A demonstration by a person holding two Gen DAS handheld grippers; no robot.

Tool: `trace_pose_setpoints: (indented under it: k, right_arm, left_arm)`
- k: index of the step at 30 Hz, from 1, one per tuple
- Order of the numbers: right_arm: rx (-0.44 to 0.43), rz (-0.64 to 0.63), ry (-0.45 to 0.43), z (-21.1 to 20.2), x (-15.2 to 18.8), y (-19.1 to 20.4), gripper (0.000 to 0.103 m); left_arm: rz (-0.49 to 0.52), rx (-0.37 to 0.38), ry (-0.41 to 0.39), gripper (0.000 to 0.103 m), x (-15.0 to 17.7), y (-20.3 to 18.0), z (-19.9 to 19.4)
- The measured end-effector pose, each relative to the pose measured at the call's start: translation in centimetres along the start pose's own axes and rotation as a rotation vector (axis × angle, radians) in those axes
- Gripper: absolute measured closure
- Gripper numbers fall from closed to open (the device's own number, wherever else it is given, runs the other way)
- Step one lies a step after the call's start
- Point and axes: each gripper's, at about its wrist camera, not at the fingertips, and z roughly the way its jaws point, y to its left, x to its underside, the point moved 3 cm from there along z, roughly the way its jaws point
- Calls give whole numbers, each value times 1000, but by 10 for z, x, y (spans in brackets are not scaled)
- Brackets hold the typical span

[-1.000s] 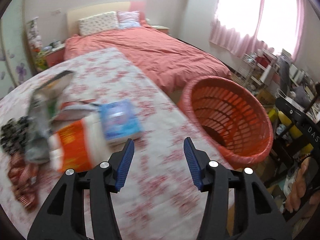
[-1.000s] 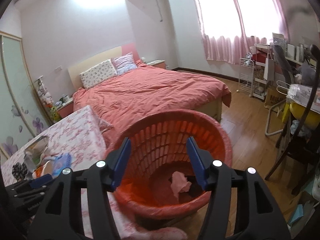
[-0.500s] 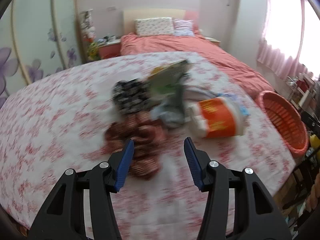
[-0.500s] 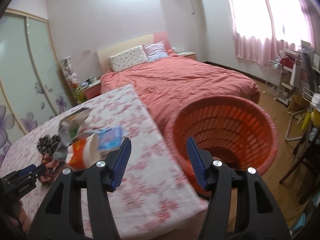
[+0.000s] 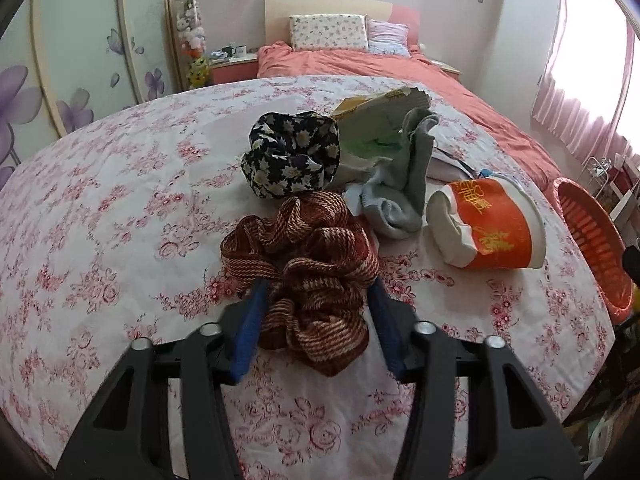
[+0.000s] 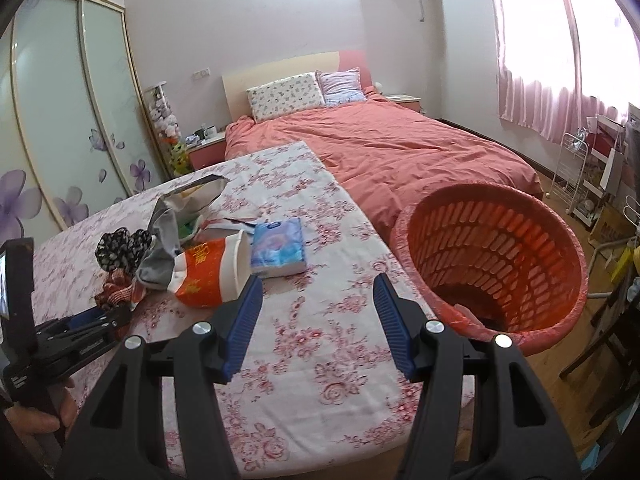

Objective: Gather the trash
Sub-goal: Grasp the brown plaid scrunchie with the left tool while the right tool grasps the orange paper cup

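Note:
A pile lies on the floral tablecloth: a brown striped scrunchie, a dark flowered scrunchie, a grey sock, an opened foil bag and an orange instant-noodle cup on its side. My left gripper is open, its blue jaws on either side of the brown scrunchie. My right gripper is open and empty above the table, with the noodle cup just left of it, a blue tissue pack beyond and the orange basket to its right.
The orange basket stands off the table's right edge, with something pink at its bottom. A bed with a coral cover lies behind the table. Sliding wardrobe doors are on the left, a wire rack and chair on the right.
My left gripper swung from the basket side to the pile and now straddles the brown scrunchie. My right gripper drew back from over the basket to above the table.

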Motion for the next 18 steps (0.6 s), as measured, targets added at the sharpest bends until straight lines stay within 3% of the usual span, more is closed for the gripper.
trace_pose_setpoints:
  k: [4, 7, 18]
  right_arm:
    - [-15, -10, 12, 5, 3, 8, 46]
    - [-27, -23, 22, 8, 4, 15, 46]
    - [-87, -35, 88, 42, 0, 38, 46]
  left_arm:
    - [-27, 46, -15, 83, 3, 15, -8]
    - [-38, 62, -30, 84, 5, 25, -15]
    - [-99, -1, -101, 85, 3, 77, -47]
